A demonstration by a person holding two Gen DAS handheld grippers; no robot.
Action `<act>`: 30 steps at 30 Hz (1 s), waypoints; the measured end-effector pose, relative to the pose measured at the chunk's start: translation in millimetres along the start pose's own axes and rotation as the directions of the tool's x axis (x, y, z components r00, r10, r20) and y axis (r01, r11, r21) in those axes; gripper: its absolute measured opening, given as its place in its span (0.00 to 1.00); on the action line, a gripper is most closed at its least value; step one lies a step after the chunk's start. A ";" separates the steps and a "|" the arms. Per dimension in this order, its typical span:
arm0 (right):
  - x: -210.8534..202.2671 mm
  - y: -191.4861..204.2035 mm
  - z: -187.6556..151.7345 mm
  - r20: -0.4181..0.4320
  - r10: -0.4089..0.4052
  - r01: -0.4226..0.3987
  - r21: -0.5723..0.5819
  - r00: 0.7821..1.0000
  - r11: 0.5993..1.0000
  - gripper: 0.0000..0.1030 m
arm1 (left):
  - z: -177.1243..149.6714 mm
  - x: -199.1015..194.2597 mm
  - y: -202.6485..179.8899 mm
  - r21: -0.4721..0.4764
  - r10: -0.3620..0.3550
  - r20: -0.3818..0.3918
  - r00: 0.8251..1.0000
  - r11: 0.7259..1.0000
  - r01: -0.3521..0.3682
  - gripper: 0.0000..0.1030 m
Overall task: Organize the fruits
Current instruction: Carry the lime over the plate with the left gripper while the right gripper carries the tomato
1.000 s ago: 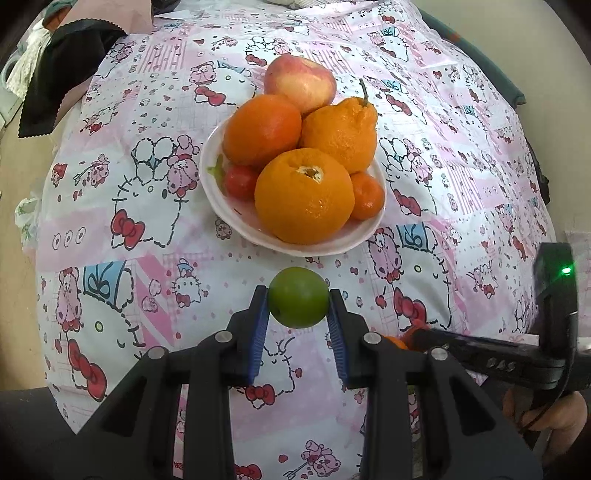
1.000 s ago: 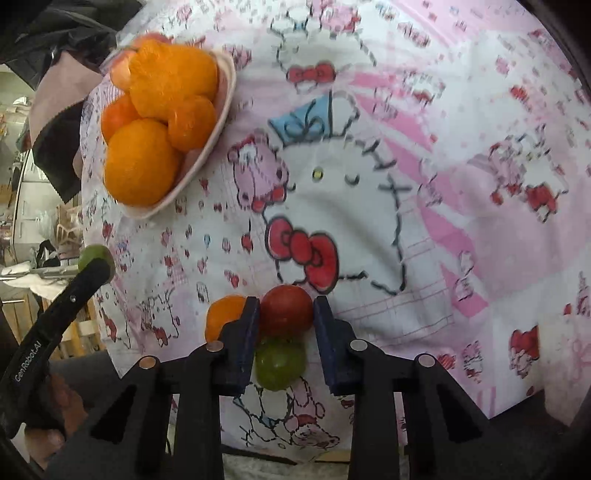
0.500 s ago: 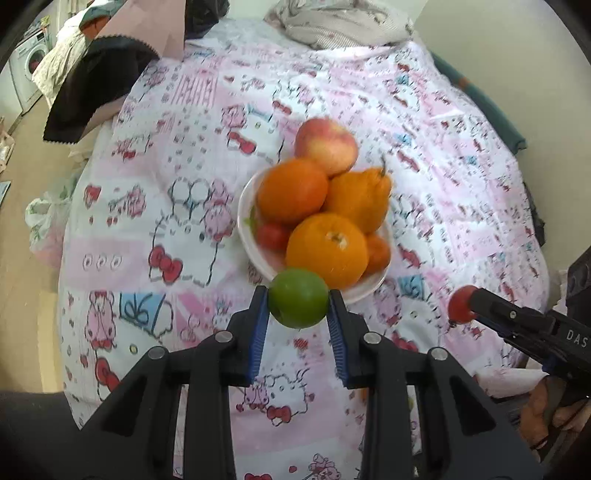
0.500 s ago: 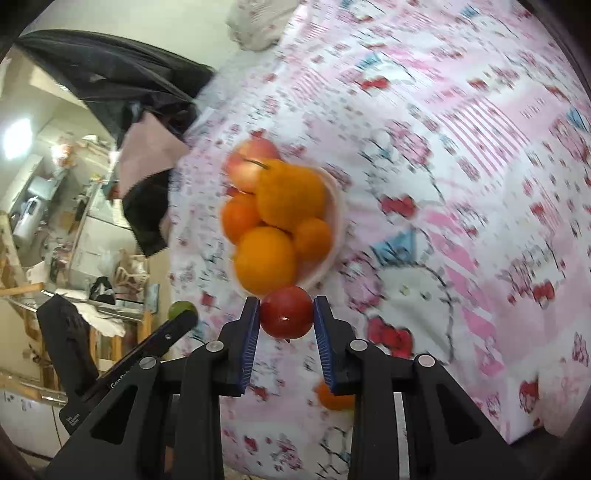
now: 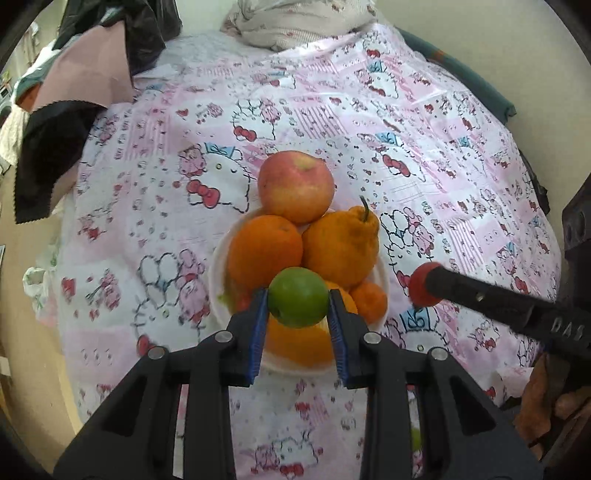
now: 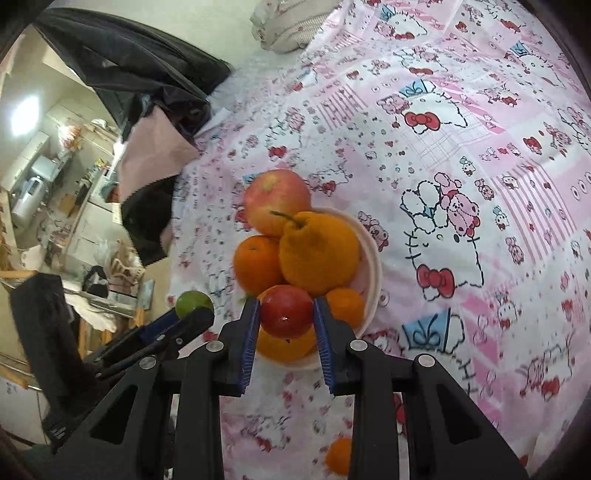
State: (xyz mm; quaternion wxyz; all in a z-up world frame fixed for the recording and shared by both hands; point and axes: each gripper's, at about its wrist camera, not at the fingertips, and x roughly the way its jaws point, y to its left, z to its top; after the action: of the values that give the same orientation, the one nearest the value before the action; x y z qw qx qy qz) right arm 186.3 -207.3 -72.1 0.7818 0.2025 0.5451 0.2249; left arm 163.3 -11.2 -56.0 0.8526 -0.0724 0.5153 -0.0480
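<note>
A white plate [image 5: 218, 266] [image 6: 373, 266] on the pink cartoon-print cloth holds a pile: an apple [image 5: 295, 186] [image 6: 275, 201], a knobbly orange citrus with a stem [image 5: 341, 245] [image 6: 317, 251], several oranges and a small mandarin [image 5: 369, 301] [image 6: 343, 306]. My left gripper [image 5: 298, 297] is shut on a green lime [image 5: 298, 295], held over the plate's near side. My right gripper [image 6: 285, 312] is shut on a red tomato-like fruit [image 6: 286, 310], held above the plate's near edge. The red fruit also shows in the left wrist view [image 5: 419, 290], right of the plate.
A small orange fruit [image 6: 340, 456] lies on the cloth near the front edge. Dark and pink clothes [image 5: 74, 85] hang over the cloth's far left side. A folded grey cloth [image 5: 295, 22] lies at the back. The cloth's left edge drops to the floor.
Both grippers have risen from the cloth and moved toward the plate with their fruits. The right one lifted the red fruit away from a green and an orange fruit.
</note>
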 end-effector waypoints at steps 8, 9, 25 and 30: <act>39.3 -14.5 8.0 -0.065 -0.029 0.032 0.039 0.997 0.999 0.30 | 16.9 39.5 0.7 -0.035 -0.024 -0.055 0.998 0.999 0.022 0.27; 41.2 -14.9 7.9 -0.069 -0.030 0.033 0.040 0.997 0.999 0.30 | 17.2 42.8 1.0 -0.040 -0.032 -0.063 0.998 0.999 0.029 0.27; 59.3 -28.7 7.6 -0.104 0.029 -0.013 0.145 0.994 0.989 0.33 | 15.1 59.2 -4.1 -0.039 -0.055 -0.071 0.996 0.998 0.052 0.28; 59.5 -29.5 8.2 -0.104 0.033 -0.016 0.155 0.994 0.988 0.34 | 13.7 56.8 -6.6 -0.024 -0.031 -0.058 0.998 0.999 0.030 0.39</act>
State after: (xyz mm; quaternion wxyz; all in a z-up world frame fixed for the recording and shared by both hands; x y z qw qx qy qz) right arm 216.0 -197.9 -131.3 0.7308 0.2567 0.5992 0.2023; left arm 201.8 -25.6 -98.0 0.8354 -0.0888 0.5395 -0.0572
